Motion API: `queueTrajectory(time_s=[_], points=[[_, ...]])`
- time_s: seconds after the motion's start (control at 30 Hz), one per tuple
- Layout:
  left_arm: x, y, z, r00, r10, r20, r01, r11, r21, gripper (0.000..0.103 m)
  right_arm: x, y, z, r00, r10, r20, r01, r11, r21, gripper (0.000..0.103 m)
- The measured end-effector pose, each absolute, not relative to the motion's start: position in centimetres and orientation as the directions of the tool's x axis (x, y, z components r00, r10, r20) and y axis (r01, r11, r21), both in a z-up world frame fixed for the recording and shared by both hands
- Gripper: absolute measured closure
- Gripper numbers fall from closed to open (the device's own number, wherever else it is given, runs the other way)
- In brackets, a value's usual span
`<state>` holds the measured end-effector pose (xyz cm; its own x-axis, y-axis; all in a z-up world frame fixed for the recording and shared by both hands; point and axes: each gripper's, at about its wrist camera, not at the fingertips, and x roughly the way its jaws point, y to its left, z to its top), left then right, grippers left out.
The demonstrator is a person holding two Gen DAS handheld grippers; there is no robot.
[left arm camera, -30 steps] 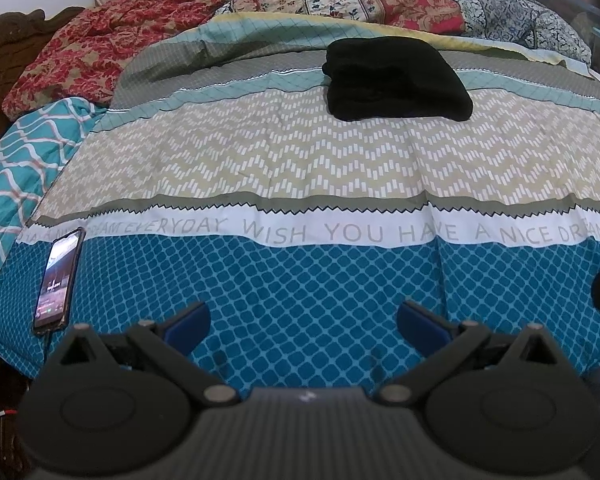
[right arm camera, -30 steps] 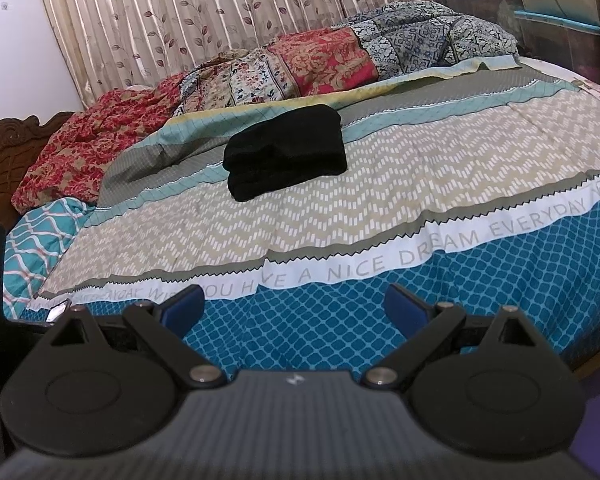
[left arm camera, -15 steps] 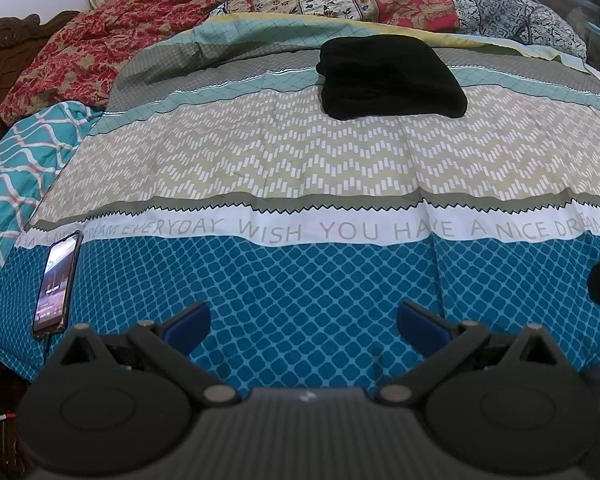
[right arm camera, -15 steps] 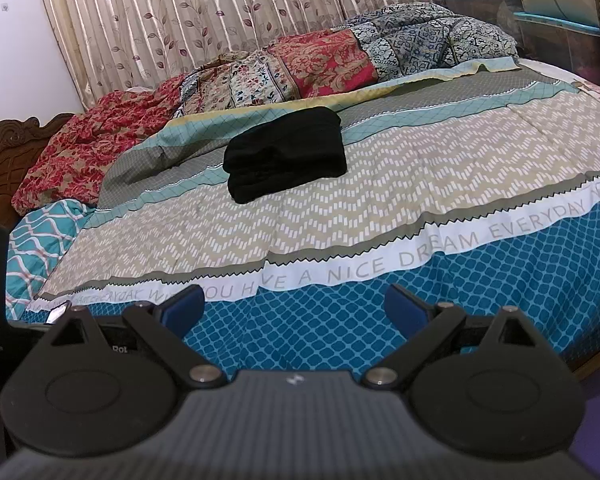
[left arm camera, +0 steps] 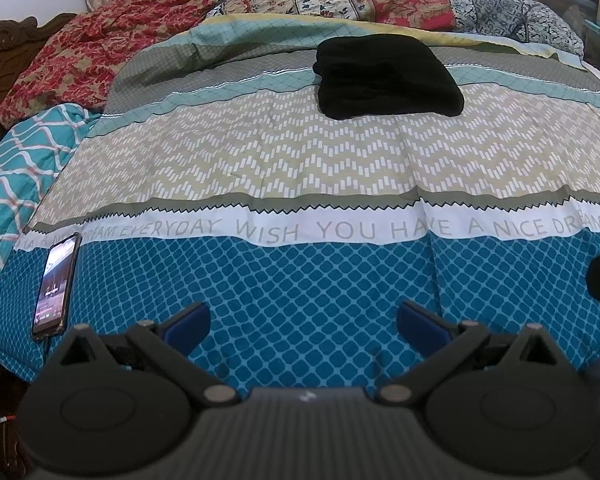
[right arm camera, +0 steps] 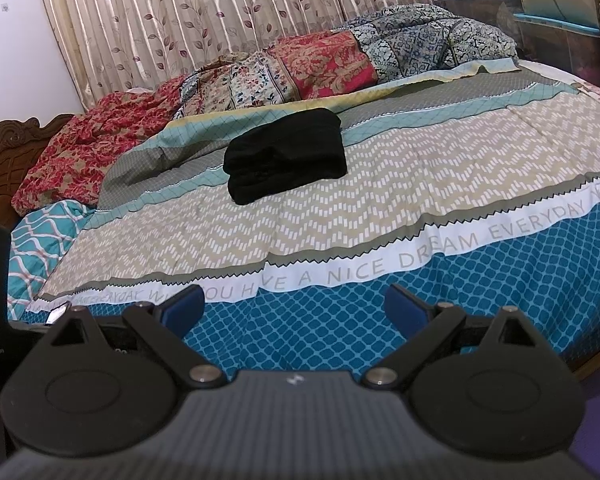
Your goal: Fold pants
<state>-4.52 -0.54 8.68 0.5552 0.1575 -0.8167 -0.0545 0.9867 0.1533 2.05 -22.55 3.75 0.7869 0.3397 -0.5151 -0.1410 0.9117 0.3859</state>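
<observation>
Both grippers are held wide apart and empty: the left gripper [left arm camera: 303, 318] and the right gripper [right arm camera: 295, 304] are poised level over the near edge of the bed [left arm camera: 320, 304], their blue pads touching nothing. Each is aimed across the bedspread toward the far side. A phone [left arm camera: 56, 286] is laid at the near left corner, screen up. Well beyond, past the lettered white band, the pants [left arm camera: 384, 78] [right arm camera: 286, 154] are seen as a folded black bundle near the far edge, well apart from both grippers. A patterned quilt [right arm camera: 300, 68] is heaped behind them, before a curtain [right arm camera: 220, 20].
</observation>
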Motion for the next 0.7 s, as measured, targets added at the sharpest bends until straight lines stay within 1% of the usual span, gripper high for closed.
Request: queueTrajectory(time_s=[0.7], points=[[-4.65,-0.58,9.64,0.567,0.158,-0.809,-0.057,0.987,0.152,0.0,2.02,-22.53,4.36,0.799,0.336,-0.499,-0.147,0.913,0.38,0.005]])
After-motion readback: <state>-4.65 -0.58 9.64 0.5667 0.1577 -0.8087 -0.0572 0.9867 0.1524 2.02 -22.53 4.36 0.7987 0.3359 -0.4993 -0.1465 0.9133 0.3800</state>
